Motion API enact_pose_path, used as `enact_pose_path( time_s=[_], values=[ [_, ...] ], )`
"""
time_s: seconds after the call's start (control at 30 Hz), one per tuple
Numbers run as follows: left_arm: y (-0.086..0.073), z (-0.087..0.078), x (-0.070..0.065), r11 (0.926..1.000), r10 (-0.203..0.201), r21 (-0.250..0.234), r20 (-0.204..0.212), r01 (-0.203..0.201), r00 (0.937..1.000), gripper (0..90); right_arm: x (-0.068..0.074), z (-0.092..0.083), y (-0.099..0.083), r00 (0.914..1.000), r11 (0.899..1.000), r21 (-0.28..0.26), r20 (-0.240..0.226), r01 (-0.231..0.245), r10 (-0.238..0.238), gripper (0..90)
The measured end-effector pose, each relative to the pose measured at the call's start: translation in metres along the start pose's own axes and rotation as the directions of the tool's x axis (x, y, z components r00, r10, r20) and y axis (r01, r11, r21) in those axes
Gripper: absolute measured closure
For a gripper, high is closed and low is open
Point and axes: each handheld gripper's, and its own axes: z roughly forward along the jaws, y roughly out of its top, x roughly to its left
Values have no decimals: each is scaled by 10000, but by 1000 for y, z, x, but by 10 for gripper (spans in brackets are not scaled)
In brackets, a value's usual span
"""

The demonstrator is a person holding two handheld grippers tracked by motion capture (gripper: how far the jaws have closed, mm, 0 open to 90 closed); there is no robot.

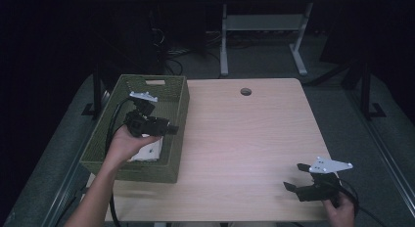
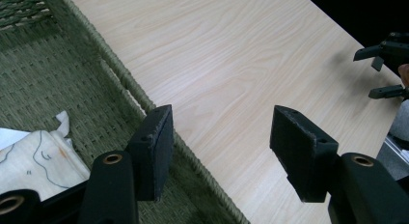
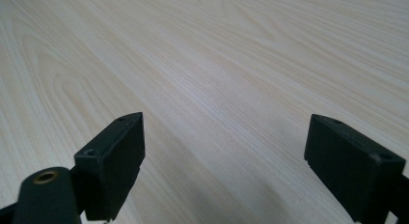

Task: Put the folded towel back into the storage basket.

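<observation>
A green woven basket [image 1: 173,97] stands at the table's left edge. Inside it lies a white cloth with a drawn figure [image 1: 147,151] [image 2: 29,161]. My left gripper [image 1: 171,128] [image 2: 219,151] hovers over the basket's right wall [image 2: 125,84], open, nothing between its jaws. My right gripper [image 1: 295,177] [image 3: 224,161] is low over the table near the front right corner, open and empty, its jaws pointing left. In the left gripper view the right gripper [image 2: 386,64] appears far off at the table's edge.
The light wooden table [image 1: 244,139] has a round cable hole [image 1: 245,91] at its far middle. Black cables trail from both grippers. A white desk frame [image 1: 259,36] stands on the floor beyond the table.
</observation>
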Motion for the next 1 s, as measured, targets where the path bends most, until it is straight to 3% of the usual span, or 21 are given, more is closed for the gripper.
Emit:
enact_pose_path(
  time_s=[0.5,1.0],
  values=[
    [14,18,-27,9989,467,-33,21,-467,9989,402,-2,-1,0,10000,10000,-38,-64,1,-1,138],
    [26,60,-56,9951,924,317,393,-937,9949,396,-2,1,2,9999,10000,-15,-72,90,-90,138]
  ],
)
